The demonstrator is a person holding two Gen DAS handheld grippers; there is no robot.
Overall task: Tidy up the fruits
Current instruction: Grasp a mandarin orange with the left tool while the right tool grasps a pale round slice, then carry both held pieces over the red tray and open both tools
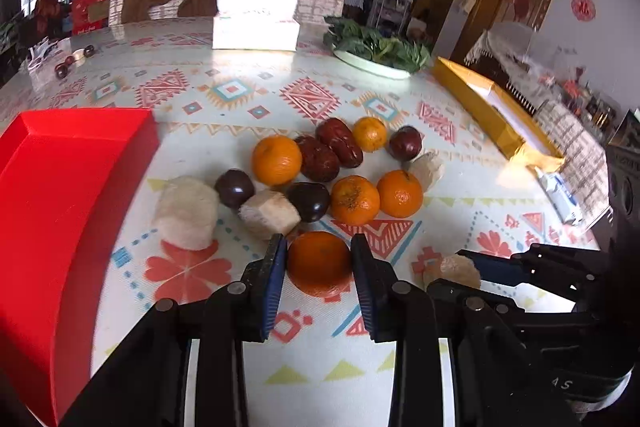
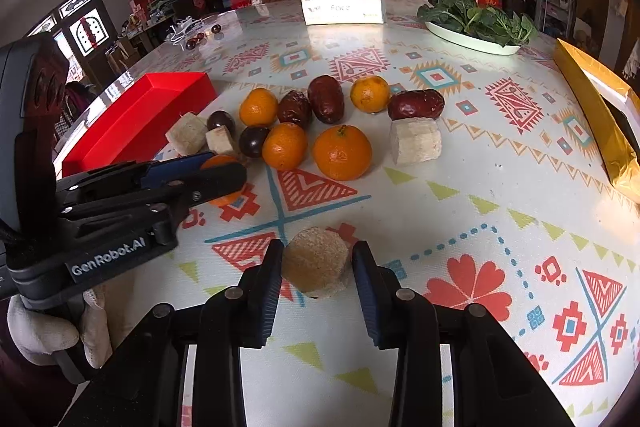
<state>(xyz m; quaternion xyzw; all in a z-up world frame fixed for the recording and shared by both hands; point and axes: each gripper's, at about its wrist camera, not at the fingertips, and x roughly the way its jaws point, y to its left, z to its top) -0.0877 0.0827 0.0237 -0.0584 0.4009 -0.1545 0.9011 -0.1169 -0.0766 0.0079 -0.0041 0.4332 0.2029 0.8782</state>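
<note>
My left gripper is shut on a mandarin that rests on the patterned tablecloth, with a pad pressing on each side. Just behind it lies a heap of mandarins, red dates, dark plums and pale fibrous chunks. My right gripper is shut on another pale fibrous chunk in front of the heap. A red tray stands to the left and a gold box to the right. In the right wrist view the left gripper hides most of its mandarin.
A tissue box and a plate of green leaves stand at the back of the table. A few dark fruits lie far back left. A white tube lies by the right table edge.
</note>
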